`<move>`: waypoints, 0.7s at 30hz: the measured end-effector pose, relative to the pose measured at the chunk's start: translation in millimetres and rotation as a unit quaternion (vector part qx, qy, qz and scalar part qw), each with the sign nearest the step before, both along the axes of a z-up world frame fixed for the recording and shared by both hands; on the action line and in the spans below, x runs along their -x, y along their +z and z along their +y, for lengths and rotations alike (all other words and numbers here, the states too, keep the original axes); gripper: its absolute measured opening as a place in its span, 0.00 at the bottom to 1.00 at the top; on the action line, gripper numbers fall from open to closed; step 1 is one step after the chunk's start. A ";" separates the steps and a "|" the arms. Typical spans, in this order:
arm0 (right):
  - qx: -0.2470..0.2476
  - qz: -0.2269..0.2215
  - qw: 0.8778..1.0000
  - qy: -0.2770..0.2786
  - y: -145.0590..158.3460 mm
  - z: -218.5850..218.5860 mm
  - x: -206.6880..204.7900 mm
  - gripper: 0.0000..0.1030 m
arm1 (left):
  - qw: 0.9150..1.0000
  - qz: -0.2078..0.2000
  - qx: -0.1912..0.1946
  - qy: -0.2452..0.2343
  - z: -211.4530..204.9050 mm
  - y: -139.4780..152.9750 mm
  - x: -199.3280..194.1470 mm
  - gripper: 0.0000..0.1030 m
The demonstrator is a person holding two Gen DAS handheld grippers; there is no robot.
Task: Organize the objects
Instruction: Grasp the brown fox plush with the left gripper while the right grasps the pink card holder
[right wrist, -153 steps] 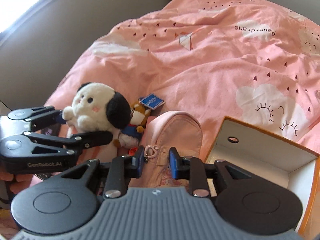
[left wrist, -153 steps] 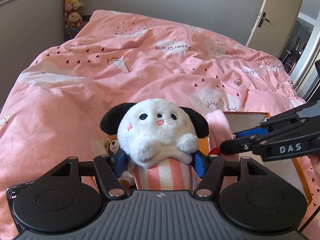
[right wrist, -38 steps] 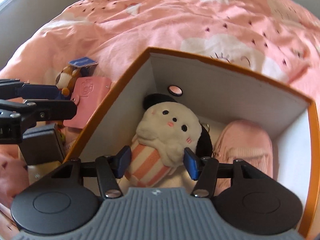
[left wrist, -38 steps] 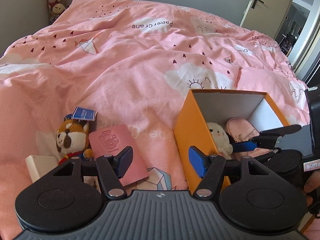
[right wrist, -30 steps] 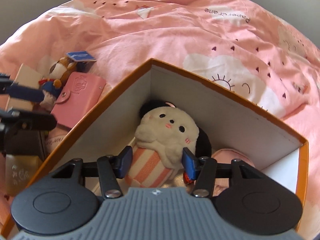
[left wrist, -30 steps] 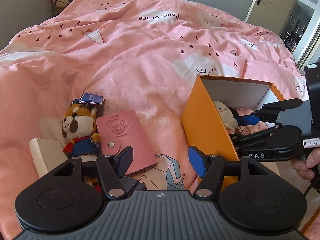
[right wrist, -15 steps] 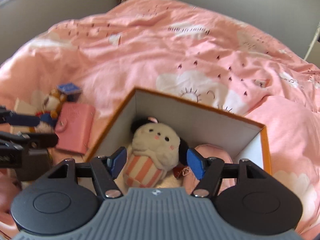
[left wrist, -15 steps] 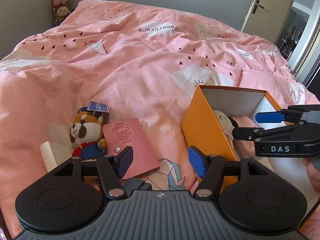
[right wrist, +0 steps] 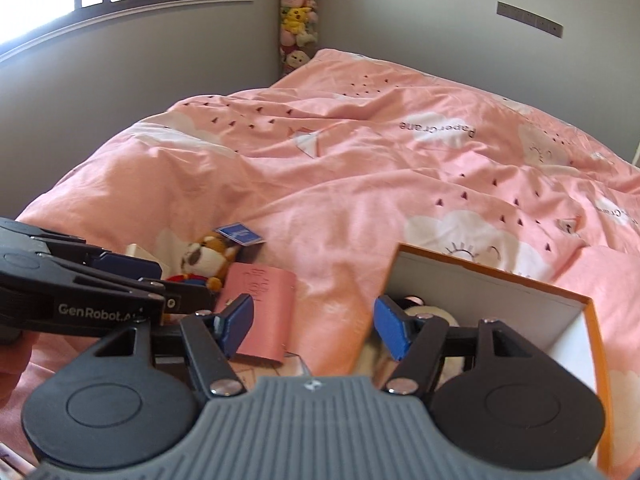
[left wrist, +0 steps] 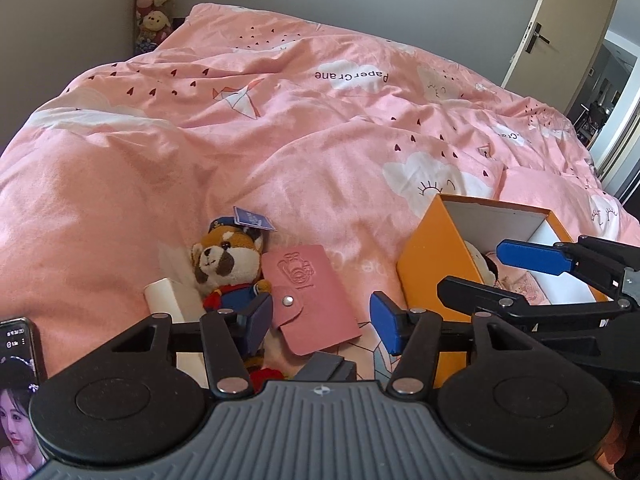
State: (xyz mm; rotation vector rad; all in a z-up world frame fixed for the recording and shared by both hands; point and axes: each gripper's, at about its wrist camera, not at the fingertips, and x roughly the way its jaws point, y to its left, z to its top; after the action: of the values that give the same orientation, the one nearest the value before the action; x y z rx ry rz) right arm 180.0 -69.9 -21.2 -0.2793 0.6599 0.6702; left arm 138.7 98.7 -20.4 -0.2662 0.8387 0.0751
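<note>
On the pink duvet lie a fox plush (left wrist: pixel 228 264) with a blue tag, a pink card holder (left wrist: pixel 308 296) and a small white box (left wrist: pixel 168 300). My left gripper (left wrist: pixel 322 322) hovers over them. Its jaws are closing, with the card holder's near end in the gap but not pressed. To the right, the orange box (left wrist: pixel 432 264) holds a white plush (left wrist: pixel 478 262) and a pink pouch (left wrist: pixel 520 284). My right gripper (right wrist: pixel 314 324) is open and empty above the box's (right wrist: pixel 592 340) near left corner. It also shows as the right gripper (left wrist: pixel 470 266) in the left view.
A phone (left wrist: pixel 16 360) with a lit screen lies at the near left edge. A dark grey object (left wrist: pixel 324 366) sits just under my left gripper. Stuffed toys (left wrist: pixel 154 8) hang in the far corner, and a door (left wrist: pixel 560 40) stands at the far right.
The white plush and pink pouch went into the orange box. My right gripper has lifted up and back out of the box, empty. The left jaws have narrowed slightly.
</note>
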 end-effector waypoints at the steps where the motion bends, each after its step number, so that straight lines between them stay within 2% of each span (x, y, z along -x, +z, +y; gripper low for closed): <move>1: 0.003 0.000 1.000 0.003 -0.9 4.3 0.6 0.66 | 1.000 0.001 0.002 0.004 5.2 -0.2 1.4 0.61; 5: 0.022 0.016 0.999 0.015 -9.4 23.2 -1.9 0.66 | 1.000 0.005 0.005 0.014 22.9 -1.5 3.4 0.58; 10: 0.031 0.057 0.998 0.017 -21.0 37.9 -14.6 0.65 | 0.999 0.015 0.019 0.035 43.6 -6.1 1.8 0.55; 14: 0.041 0.086 0.995 0.024 -29.2 52.5 -25.2 0.59 | 0.998 0.024 0.020 0.047 54.1 -11.4 -2.2 0.55; 21: 0.079 0.128 0.987 0.060 -52.7 90.8 -40.8 0.57 | 0.998 0.014 0.023 0.061 59.2 -21.3 -9.2 0.54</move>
State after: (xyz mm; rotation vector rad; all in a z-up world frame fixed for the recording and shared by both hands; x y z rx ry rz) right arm 220.9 20.9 -73.9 -0.3863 0.9492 0.7779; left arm 147.9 157.9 -41.7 -0.3601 0.8515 0.1740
